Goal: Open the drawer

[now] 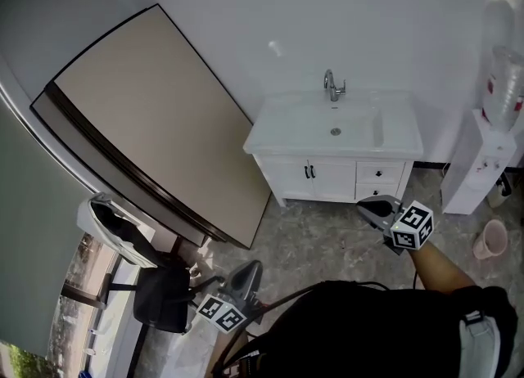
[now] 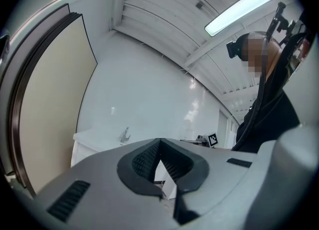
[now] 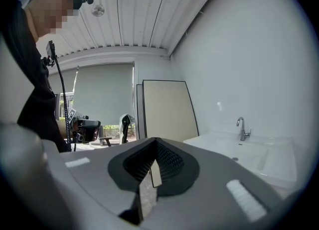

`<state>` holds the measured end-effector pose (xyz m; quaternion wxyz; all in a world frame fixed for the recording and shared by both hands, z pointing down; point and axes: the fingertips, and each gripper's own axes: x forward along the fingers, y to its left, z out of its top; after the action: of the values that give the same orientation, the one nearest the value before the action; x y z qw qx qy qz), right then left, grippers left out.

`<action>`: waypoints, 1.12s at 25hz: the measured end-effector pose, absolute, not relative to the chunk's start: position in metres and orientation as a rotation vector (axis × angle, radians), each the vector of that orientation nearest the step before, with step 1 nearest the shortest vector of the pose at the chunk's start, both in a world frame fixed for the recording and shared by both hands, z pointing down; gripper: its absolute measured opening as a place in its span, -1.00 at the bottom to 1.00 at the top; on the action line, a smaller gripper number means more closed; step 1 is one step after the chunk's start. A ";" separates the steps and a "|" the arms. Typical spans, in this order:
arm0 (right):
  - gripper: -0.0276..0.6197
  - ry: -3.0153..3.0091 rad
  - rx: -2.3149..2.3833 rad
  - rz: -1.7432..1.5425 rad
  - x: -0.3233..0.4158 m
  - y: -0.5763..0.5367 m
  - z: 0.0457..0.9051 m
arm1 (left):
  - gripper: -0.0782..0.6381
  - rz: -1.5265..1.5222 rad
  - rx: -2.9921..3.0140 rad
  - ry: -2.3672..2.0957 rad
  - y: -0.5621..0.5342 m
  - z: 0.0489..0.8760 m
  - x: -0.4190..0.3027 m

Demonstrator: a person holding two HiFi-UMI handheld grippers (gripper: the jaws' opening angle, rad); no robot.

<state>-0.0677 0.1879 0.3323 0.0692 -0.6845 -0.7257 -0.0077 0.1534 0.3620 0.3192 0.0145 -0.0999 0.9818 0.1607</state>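
In the head view, the white vanity (image 1: 282, 178) stands against the wall with one tap (image 1: 332, 86), two doors (image 1: 329, 178) and, at its right end, two drawers: an upper drawer (image 1: 381, 173) and a lower drawer (image 1: 377, 191), each with one small dark knob, both shut. My right gripper (image 1: 372, 207) is out in front, just short of the lower drawer. My left gripper (image 1: 246, 276) hangs low and well apart from the vanity, near the leaning board (image 1: 155, 114).

In the left gripper view, the left gripper (image 2: 160, 143) has its jaws pressed together on nothing. The vanity (image 2: 82, 147) is off to the side, and I can't make out the drawers here.

In the right gripper view, the right gripper (image 3: 155, 143) is likewise pressed together and empty, and only the vanity top (image 3: 259, 154) and tap (image 3: 242, 128) show.

The risk, as I judge it: arriving with the jaws together would bump the knob rather than take it. The knobs are small, so a pinch could slip, and with two drawers stacked close I might grab the wrong one.
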 end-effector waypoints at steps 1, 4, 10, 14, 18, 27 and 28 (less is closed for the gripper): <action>-0.92 -2.193 -2.048 -0.024 -0.073 0.192 0.333 | -0.78 0.504 -0.328 3.053 0.368 0.319 0.147; -0.92 -2.224 -2.016 -0.034 -0.084 0.210 0.333 | -0.78 0.509 -0.385 3.044 0.390 0.321 0.128; -0.92 -2.301 -1.934 -0.065 -0.093 0.278 0.324 | -0.78 0.533 -0.485 3.006 0.474 0.318 0.107; -0.92 -2.359 -1.898 -0.076 -0.099 0.332 0.306 | -0.78 0.497 -0.569 2.998 0.534 0.305 0.090; -0.92 -2.388 -1.870 -0.074 -0.098 0.388 0.301 | -0.78 0.507 -0.610 3.002 0.594 0.304 0.082; -0.92 -2.390 -1.810 -0.106 -0.108 0.470 0.311 | -0.78 0.549 -0.644 2.990 0.687 0.319 0.066; -0.92 -2.387 -1.809 -0.114 -0.111 0.476 0.311 | -0.78 0.559 -0.640 2.988 0.693 0.320 0.064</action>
<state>-0.1109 0.4756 0.3112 0.0723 -0.6019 -0.7944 -0.0379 0.0638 0.6928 0.3203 0.0176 -0.2059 0.9617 0.1800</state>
